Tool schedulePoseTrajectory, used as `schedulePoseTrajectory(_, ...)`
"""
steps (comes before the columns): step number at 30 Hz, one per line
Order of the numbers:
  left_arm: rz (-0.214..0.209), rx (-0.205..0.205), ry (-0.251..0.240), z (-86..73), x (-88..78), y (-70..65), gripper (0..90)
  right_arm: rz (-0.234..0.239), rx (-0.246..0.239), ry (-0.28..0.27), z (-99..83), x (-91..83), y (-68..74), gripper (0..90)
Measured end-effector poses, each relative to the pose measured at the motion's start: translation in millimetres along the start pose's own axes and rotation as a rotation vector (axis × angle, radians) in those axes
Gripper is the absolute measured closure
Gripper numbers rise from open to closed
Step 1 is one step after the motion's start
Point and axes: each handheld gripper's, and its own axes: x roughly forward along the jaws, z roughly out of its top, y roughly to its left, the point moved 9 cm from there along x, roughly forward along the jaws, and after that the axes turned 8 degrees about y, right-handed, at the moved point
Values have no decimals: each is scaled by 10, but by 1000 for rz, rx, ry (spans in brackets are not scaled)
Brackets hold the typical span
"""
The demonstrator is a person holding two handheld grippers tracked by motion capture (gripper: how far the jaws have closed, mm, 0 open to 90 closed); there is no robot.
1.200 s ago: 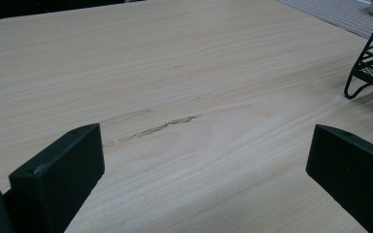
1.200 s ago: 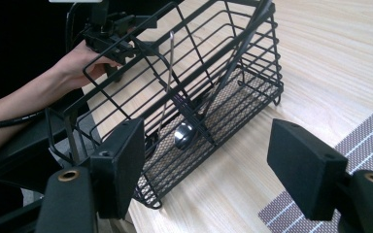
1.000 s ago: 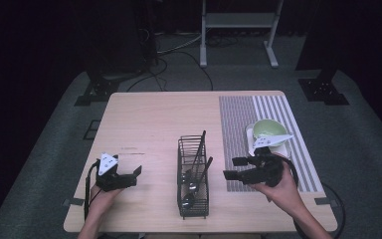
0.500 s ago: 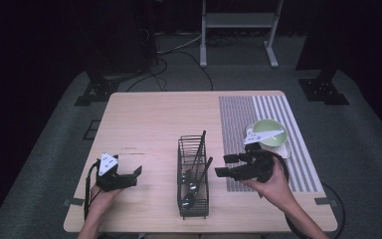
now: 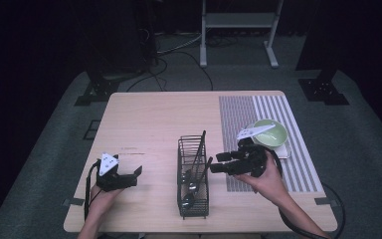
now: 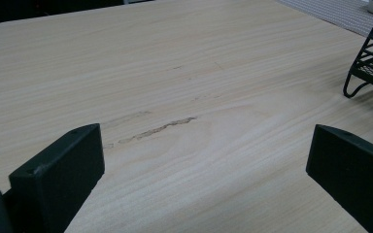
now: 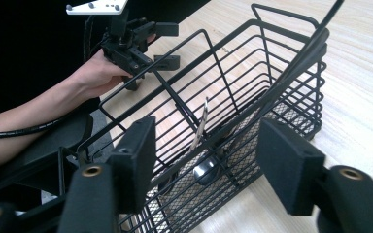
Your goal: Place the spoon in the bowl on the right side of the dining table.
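Right gripper (image 5: 218,163) beside wire basket (image 5: 193,209), jaws closing w/ nothing between, left gripper (image 5: 138,175) spread, empty.

My left view cuts the wire basket (image 6: 371,63) off at its right edge. In my right view, the utensils (image 7: 205,167) in that basket sit behind bars, too obscured to identify individually.
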Motion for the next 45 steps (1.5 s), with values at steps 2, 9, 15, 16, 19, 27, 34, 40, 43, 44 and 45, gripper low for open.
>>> schedulePoseTrajectory(2,0,0,0,-1,0,2,0,-6,-10,7,7,9,8,446)
schedulePoseTrajectory(9,1,1,1,0,-2,4,0,-23,-18,31,50,42,5,563)
schedulePoseTrajectory(15,2,-7,-3,-1,-4,11,0,-14,-9,28,78,74,-4,728)
schedulePoseTrajectory(16,2,-7,-3,-1,-4,11,0,-14,-9,28,78,74,-4,728)
schedulePoseTrajectory(19,3,-6,-3,-1,-2,14,0,-13,-10,27,86,72,3,846)
schedulePoseTrajectory(27,7,4,2,-1,-5,12,0,6,3,19,95,53,35,884)
schedulePoseTrajectory(34,8,0,-5,5,-6,15,0,1,5,13,102,31,78,886)
schedulePoseTrajectory(40,7,3,-2,3,-4,12,0,-7,11,2,140,-20,103,886)
schedulePoseTrajectory(43,7,2,-2,3,-5,13,0,-7,20,-6,170,-64,116,887)
schedulePoseTrajectory(44,7,2,-2,3,-5,13,0,-7,20,-6,170,-64,116,887)
schedulePoseTrajectory(45,7,0,-3,4,-5,13,0,-5,21,-13,191,-92,120,887)
